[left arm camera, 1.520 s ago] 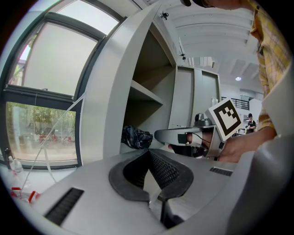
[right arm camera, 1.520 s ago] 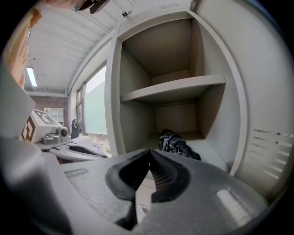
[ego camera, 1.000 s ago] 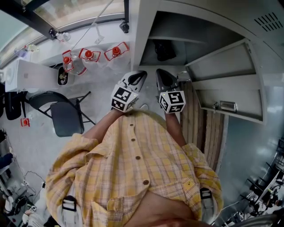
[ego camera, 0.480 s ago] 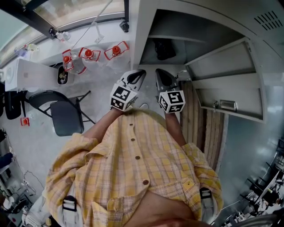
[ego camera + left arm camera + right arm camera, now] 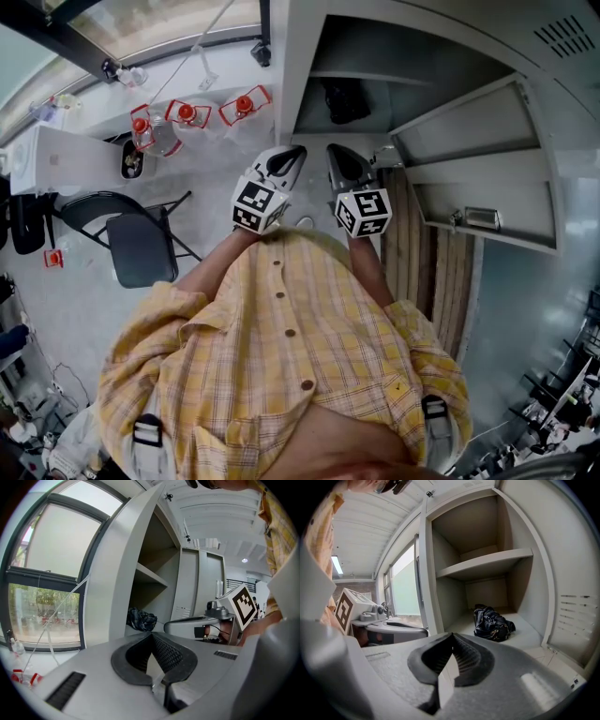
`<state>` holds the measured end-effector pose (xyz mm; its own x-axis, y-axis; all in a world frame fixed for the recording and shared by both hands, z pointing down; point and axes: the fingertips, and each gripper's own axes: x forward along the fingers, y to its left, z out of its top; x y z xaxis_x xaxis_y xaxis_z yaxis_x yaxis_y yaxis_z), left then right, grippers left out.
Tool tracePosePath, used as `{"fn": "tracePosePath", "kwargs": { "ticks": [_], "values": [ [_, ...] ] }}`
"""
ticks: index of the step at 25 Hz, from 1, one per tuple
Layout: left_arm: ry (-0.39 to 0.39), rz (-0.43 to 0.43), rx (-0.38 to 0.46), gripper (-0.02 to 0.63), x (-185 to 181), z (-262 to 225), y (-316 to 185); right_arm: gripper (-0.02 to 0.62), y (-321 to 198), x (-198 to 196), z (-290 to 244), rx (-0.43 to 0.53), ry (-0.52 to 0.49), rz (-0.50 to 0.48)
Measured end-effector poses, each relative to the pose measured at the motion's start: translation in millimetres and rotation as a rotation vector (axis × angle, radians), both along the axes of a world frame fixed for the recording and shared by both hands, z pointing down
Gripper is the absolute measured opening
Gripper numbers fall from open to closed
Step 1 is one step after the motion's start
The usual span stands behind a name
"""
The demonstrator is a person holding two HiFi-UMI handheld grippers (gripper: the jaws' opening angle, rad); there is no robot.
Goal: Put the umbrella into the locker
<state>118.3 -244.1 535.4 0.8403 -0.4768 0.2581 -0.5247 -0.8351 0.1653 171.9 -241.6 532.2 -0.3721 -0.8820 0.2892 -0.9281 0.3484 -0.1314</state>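
umbrella (image 5: pixel 493 623), a folded dark bundle, lies inside the locker (image 5: pixel 487 565), on the floor of the compartment under its shelf, toward the back. left gripper (image 5: pixel 152 638) and right gripper (image 5: pixel 451 638) both clenched, pads together, nothing between them. they sit side by side outside the locker's open front, apart from the umbrella.
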Motion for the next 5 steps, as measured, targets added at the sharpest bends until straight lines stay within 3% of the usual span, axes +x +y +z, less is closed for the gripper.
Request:
{"fn": "tracePosePath", "kwargs": {
  "ticks": [5],
  "values": [
    [-0.001, 0.019, -0.017, 0.005, 1.2, 8.1, 4.9, -0.003, 1.0, 0.1, 1.6, -0.006, -0.003, -0.004]
  ]
}}
